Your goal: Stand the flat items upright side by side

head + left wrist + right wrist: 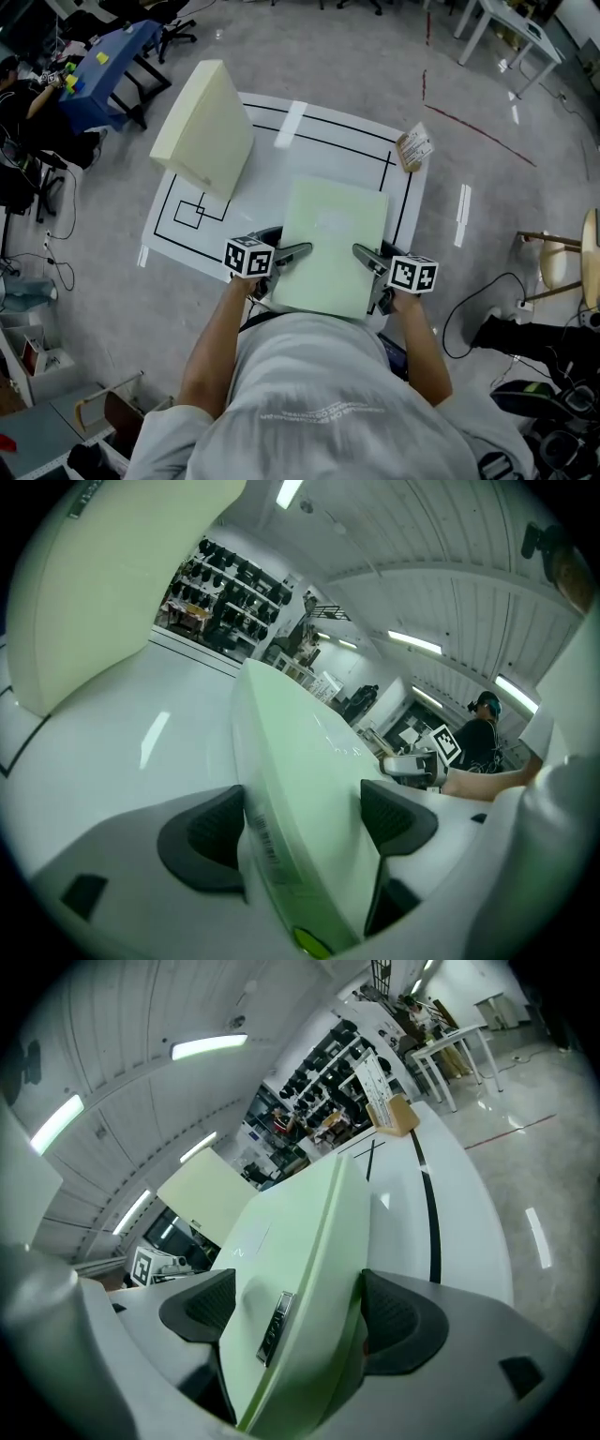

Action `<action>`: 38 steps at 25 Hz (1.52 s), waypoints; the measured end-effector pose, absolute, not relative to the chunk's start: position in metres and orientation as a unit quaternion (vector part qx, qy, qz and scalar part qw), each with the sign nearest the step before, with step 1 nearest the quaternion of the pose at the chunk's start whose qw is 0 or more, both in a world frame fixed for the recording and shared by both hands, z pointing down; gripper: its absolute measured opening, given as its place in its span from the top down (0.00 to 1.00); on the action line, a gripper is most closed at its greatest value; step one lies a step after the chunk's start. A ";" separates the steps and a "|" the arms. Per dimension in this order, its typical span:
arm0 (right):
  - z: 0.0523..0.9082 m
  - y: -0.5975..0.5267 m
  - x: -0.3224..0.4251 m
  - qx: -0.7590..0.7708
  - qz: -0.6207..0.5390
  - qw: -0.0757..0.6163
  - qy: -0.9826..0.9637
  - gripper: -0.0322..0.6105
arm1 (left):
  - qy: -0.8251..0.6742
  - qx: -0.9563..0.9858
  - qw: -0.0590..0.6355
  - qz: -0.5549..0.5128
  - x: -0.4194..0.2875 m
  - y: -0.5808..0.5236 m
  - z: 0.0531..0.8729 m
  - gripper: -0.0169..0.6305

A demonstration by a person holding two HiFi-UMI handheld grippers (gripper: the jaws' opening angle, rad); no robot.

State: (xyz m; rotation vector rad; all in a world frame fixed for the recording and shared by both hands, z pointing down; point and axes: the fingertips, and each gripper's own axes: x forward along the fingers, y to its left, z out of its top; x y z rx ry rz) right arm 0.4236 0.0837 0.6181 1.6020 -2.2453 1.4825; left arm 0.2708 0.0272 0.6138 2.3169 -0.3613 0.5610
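A pale green flat box [333,248] lies on the white table [370,150], its near edge by my body. My left gripper [286,258] is shut on its near left corner and my right gripper [367,258] on its near right corner. In the left gripper view the green box [300,761] fills the gap of the left gripper [305,832], with both pads against it. The right gripper view shows the same box [291,1241] pinched by the right gripper [291,1312]. A cream flat box [202,122] stands tilted on its edge at the table's far left, seen too as the cream box [103,574] and the cream box [202,1194].
The table carries black line markings. A small brown tagged packet [414,147] sits at its far right corner. A blue table [103,66] with small objects stands far left, a wooden chair [562,262] and cables on the floor to the right.
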 end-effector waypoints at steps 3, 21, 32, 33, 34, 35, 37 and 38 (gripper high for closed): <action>0.617 0.087 0.426 0.500 0.486 -0.019 -0.717 0.31 | -0.131 0.904 0.345 0.215 0.270 0.030 0.611 0.37; 0.610 0.093 0.433 0.451 0.495 -0.031 -0.742 0.32 | -0.097 0.921 0.337 0.171 0.271 0.045 0.607 0.35; 0.582 0.104 0.411 0.415 0.392 -0.023 -0.821 0.32 | -0.048 0.882 0.440 0.165 0.270 0.028 0.602 0.32; 0.579 0.104 0.409 0.410 0.386 -0.020 -0.826 0.32 | -0.041 0.879 0.447 0.162 0.269 0.028 0.601 0.32; 0.576 0.103 0.407 0.405 0.379 -0.017 -0.832 0.32 | -0.032 0.877 0.453 0.159 0.269 0.028 0.600 0.32; 0.573 0.104 0.405 0.399 0.372 -0.015 -0.838 0.32 | -0.021 0.875 0.457 0.156 0.268 0.029 0.600 0.31; 0.569 0.105 0.404 0.390 0.364 -0.009 -0.846 0.32 | -0.004 0.874 0.462 0.153 0.269 0.032 0.598 0.32; 0.568 0.105 0.405 0.387 0.363 -0.005 -0.848 0.32 | 0.000 0.875 0.461 0.151 0.270 0.033 0.597 0.32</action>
